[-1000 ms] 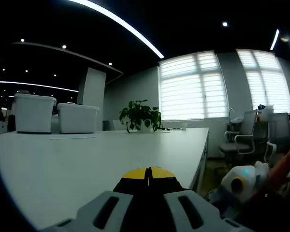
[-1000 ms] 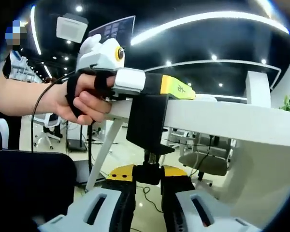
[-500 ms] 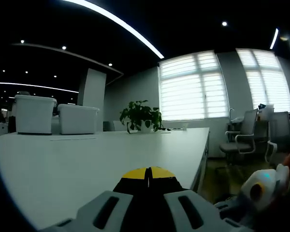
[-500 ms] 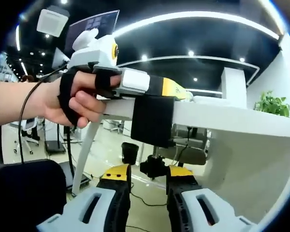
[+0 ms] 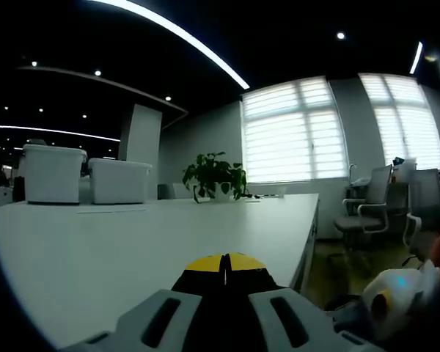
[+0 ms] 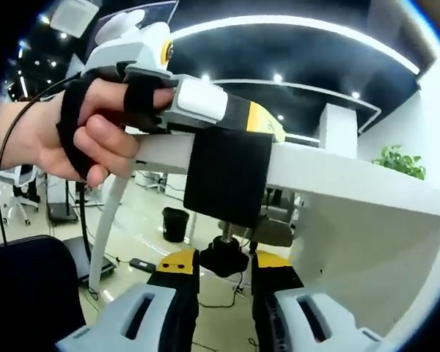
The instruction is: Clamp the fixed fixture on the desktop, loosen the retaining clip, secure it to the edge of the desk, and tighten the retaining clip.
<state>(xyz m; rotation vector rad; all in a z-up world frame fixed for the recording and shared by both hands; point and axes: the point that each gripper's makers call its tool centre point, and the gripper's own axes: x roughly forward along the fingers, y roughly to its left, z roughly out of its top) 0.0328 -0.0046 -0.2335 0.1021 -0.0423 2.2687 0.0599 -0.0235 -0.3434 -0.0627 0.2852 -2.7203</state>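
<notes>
Black clamp [image 6: 229,178] hangs on worktop [image 6: 352,180] edge; my right tool [image 6: 224,268] now closer, open around screw knob [image 6: 223,258], tightening next. Left tool [image 5: 224,268] closed on clamp top.

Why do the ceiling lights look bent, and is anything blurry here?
Left gripper view: the fisheye lens bows the ceiling light strip, and the windows glare white. Right gripper view: the desk edge curves too; the near hand looks soft and oversized.

The left gripper [image 5: 224,265] is lying with jaws pressed together; a gloved hand [image 6: 88,128] is gripping its body. The right gripper [image 6: 224,265] is reaching beneath it, jaws slightly parted
</notes>
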